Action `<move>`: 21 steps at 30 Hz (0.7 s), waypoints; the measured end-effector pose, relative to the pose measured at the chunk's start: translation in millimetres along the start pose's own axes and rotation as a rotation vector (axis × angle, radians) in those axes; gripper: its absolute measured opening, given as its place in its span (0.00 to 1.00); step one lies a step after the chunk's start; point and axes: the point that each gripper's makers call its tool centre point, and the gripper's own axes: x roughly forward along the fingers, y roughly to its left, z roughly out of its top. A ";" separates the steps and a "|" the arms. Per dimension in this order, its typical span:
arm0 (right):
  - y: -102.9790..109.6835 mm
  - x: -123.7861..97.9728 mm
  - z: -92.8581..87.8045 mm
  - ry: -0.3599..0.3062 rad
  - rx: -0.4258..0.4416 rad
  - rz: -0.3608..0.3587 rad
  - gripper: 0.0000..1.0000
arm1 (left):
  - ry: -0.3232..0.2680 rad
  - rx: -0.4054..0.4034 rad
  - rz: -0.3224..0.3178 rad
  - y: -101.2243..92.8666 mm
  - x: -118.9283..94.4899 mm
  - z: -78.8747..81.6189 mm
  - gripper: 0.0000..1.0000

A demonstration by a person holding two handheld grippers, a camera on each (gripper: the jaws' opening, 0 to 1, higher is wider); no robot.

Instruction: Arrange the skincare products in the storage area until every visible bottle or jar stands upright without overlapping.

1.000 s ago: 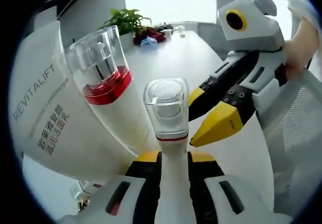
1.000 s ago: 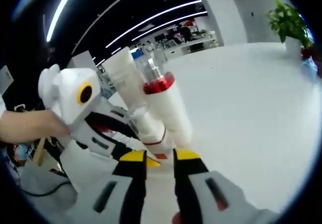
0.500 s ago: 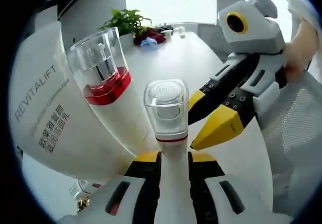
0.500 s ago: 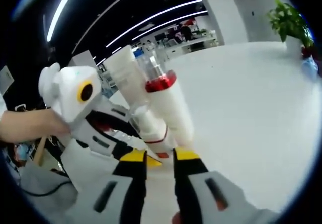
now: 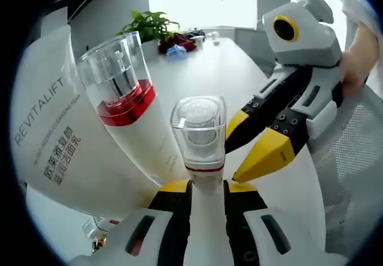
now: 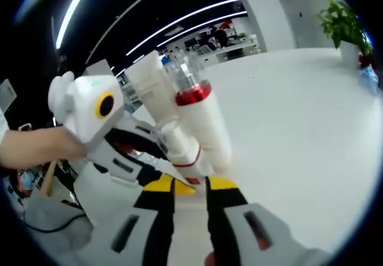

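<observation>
The left gripper (image 5: 206, 188) is clamped on a slim white bottle (image 5: 202, 176), jaws pressed to either side of its body below the thin red ring, likely to keep it steady while it is stood up on the white table (image 5: 233, 75). Its clear, squarish cap (image 5: 198, 128) is hard plastic, the body smooth and glossy.

The right gripper (image 6: 190, 185) has its yellow-tipped jaws a little apart with nothing between them, tips near the base of that bottle (image 6: 179, 149), probably ready to assist. It shows from the right in the left gripper view (image 5: 263, 143), just beside the cap.

Just beside the slim bottle, a taller pump bottle (image 5: 140, 128) with a red collar and clear round cap leans, and a soft white tube (image 5: 57, 140) printed REVITALIFT lies against it. Neither reads as upright, though the camera's tilt makes this unsure.
</observation>
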 end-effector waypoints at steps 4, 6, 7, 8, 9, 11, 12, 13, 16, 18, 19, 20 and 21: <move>-0.7 -0.9 -0.2 0.002 -0.004 -0.002 0.21 | 0.006 -0.001 0.000 -0.7 -0.9 -1.9 0.18; -1.2 -1.9 -0.8 0.005 -0.008 -0.005 0.21 | 0.013 -0.003 0.004 -1.1 -2.2 -3.8 0.19; -1.2 -2.5 -0.7 0.005 -0.011 -0.006 0.22 | 0.014 -0.005 0.006 -1.2 -2.9 -4.3 0.20; -1.2 -3.3 -0.6 0.005 -0.013 -0.008 0.22 | 0.016 -0.008 0.008 -1.4 -4.0 -4.5 0.20; -0.8 -4.9 0.2 0.004 -0.015 -0.009 0.23 | 0.016 -0.012 0.015 -1.7 -6.4 -4.3 0.21; 0.3 -6.7 1.6 0.001 -0.021 -0.010 0.24 | 0.014 -0.022 0.022 -0.8 -8.6 -5.0 0.24; 0.8 -8.0 2.7 0.000 -0.029 -0.012 0.25 | 0.012 -0.027 0.026 -0.9 -10.1 -5.1 0.25; 1.3 -8.7 3.4 -0.001 -0.032 -0.012 0.25 | 0.012 -0.031 0.032 -1.8 -13.1 -5.0 0.25; 4.1 -11.7 6.5 -0.005 -0.049 -0.013 0.27 | 0.012 -0.043 0.046 -4.3 -21.0 -5.9 0.27; 6.8 -13.9 7.9 -0.006 -0.062 -0.013 0.29 | 0.009 -0.052 0.056 -6.6 -27.3 -6.4 0.28; 8.5 -15.6 8.7 -0.007 -0.071 -0.014 0.30 | 0.008 -0.059 0.059 -7.8 -29.9 -6.6 0.28; 9.8 -16.7 9.2 -0.007 -0.080 -0.013 0.30 | 0.004 -0.074 0.063 -9.6 -33.7 -7.3 0.30; 11.1 -18.0 9.6 -0.007 -0.087 -0.013 0.31 | 0.002 -0.080 0.068 -10.7 -36.3 -7.7 0.31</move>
